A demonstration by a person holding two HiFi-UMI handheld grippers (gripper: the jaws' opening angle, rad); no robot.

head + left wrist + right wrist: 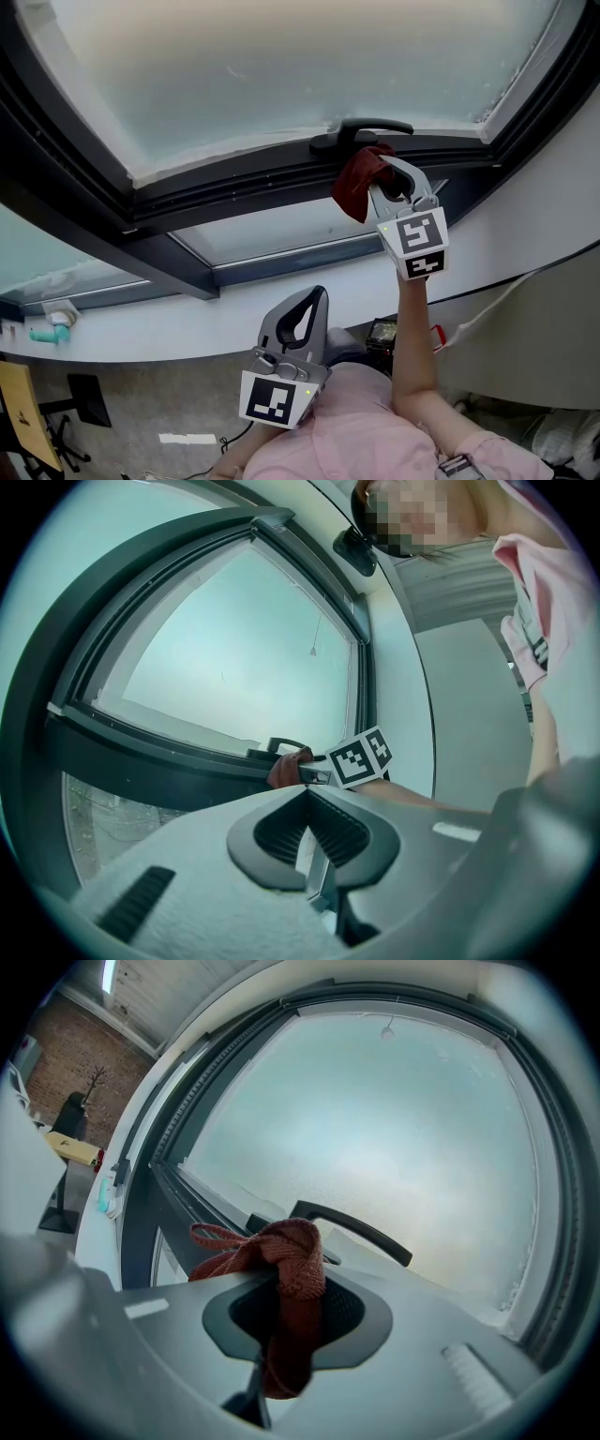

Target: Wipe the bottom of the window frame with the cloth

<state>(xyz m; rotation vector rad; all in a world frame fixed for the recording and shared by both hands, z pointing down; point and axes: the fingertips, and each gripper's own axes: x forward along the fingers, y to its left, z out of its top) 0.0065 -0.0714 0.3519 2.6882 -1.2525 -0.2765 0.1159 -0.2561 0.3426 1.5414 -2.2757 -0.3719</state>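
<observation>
Left tongs (317,294) clenched empty; right tongs (386,171) tight on red cloth (353,185), lengthwise between them, toward handle (373,127).

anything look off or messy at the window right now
Nothing is damaged or spilled. The only untidy thing is the red cloth: it sits bunched in the right gripper, a loose end sticking out beside the window handle, not spread flat.

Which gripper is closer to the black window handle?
The right. The right gripper, jaws shut on the red cloth, is just below the handle. The left gripper, jaws shut and empty, hangs much lower, down by the person's pink shirt.
</observation>
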